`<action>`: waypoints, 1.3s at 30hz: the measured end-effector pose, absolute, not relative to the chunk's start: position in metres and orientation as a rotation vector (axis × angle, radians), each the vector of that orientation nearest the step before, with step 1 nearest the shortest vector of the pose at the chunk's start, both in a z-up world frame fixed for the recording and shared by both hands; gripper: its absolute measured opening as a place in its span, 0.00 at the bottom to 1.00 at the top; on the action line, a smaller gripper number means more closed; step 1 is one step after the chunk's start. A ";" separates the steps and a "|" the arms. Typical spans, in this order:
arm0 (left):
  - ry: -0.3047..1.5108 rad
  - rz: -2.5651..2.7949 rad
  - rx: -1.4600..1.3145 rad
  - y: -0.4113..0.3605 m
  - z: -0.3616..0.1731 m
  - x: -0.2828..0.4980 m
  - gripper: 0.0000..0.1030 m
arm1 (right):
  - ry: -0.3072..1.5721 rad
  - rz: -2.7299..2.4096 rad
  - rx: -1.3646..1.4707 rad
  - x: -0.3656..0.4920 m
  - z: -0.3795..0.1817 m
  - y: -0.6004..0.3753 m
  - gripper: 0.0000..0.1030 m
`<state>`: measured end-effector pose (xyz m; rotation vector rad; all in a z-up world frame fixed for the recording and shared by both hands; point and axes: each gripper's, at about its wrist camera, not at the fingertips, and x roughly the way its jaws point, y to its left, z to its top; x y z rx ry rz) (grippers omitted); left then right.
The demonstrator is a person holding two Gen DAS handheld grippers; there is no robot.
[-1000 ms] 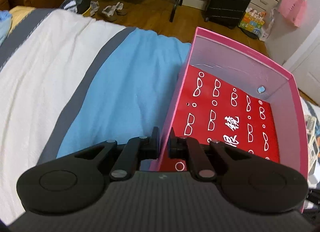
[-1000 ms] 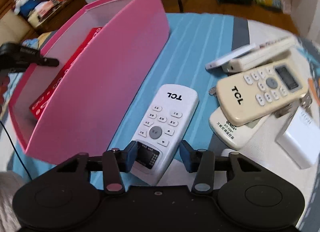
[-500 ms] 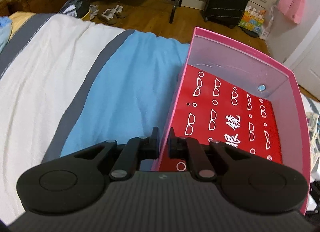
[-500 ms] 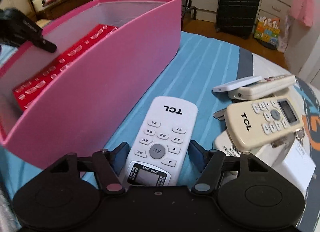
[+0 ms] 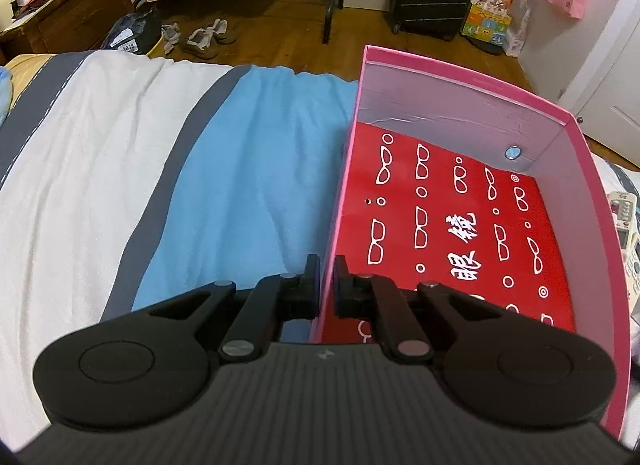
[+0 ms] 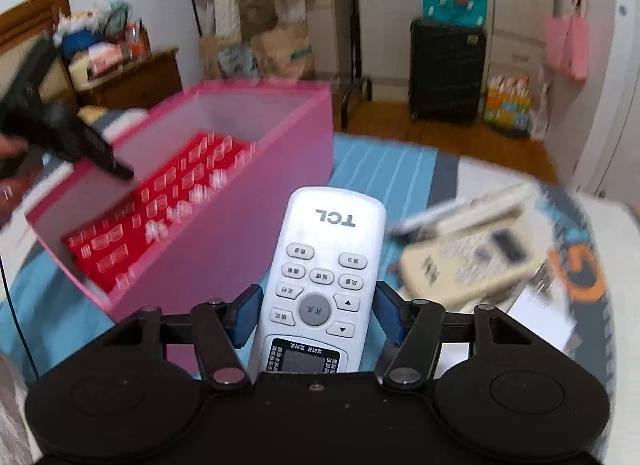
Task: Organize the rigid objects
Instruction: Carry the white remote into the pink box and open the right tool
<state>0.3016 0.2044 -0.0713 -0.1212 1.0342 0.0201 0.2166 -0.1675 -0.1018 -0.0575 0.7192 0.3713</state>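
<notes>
**Card, Plastic and Cloth on a Bedroom Bed**

The pink box [image 5: 472, 81] looked like matt cardboard, its inner walls a paler, faintly wrinkled paper, with a smooth red printed liner [image 5: 460, 225] on the floor. The white remote [image 6: 320, 265] was smooth, slightly glossy plastic with rubbery-looking buttons. The bedspread [image 5: 248, 169] was soft, matt woven cloth. Both grippers' arms were matt black plastic with small bright metal pins. The floor [image 5: 280, 17] was polished wood.
</notes>
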 end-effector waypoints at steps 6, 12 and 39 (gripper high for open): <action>1.040 0.017 -0.143 0.208 -0.073 0.304 0.05 | 0.615 0.497 -0.015 0.218 -0.037 -0.156 0.63; 1.036 0.006 -0.176 0.213 -0.074 0.303 0.05 | 0.715 0.702 0.032 0.239 -0.032 -0.097 0.63; 1.037 -0.034 -0.299 0.229 -0.084 0.306 0.07 | 1.239 0.611 -0.069 0.318 -0.131 0.029 0.60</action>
